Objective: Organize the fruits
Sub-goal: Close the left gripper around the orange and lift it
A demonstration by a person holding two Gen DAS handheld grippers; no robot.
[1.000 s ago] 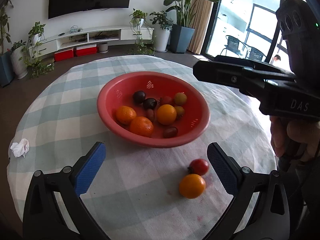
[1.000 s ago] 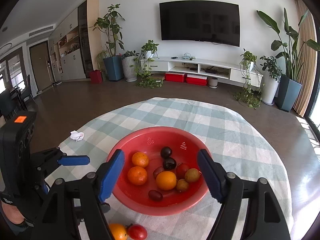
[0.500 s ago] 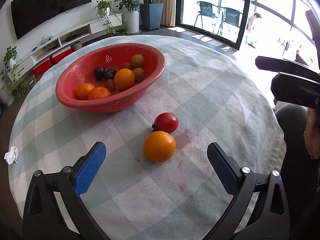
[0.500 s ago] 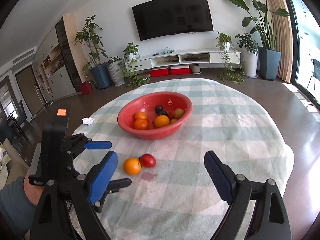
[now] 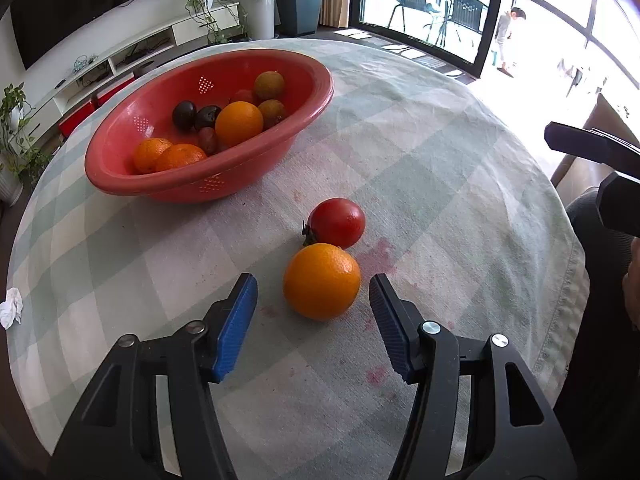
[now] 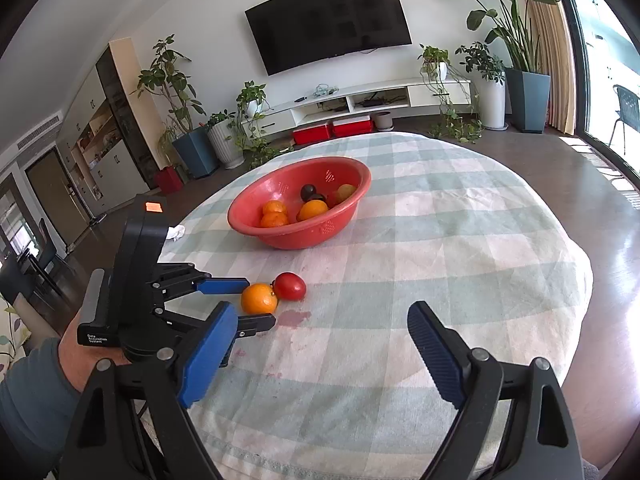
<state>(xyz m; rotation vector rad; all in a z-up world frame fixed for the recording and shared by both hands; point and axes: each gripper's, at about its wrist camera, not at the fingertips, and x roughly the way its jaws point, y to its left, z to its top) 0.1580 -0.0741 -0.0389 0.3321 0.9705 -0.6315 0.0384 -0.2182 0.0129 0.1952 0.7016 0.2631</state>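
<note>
An orange (image 5: 322, 281) lies on the checked tablecloth with a red tomato (image 5: 337, 222) touching its far side. My left gripper (image 5: 313, 288) is open with its blue pads on either side of the orange, not touching it. The right wrist view shows the same: left gripper (image 6: 250, 299), orange (image 6: 259, 298), tomato (image 6: 289, 285). My right gripper (image 6: 320, 336) is open and empty above the table's near edge. A red bowl (image 5: 160, 184) further back holds several oranges, plums and tomatoes; it also shows in the right wrist view (image 6: 296, 236).
A crumpled white tissue (image 5: 10, 307) lies at the table's left edge. Pink juice stains (image 5: 380, 256) mark the cloth beside the fruit. The round table's edge (image 5: 576, 280) drops off at the right, near the right gripper's body (image 5: 592, 152).
My left gripper has moved forward to the orange and narrowed its jaws around it. My right gripper has pulled back from the bowl toward the near table edge.
</note>
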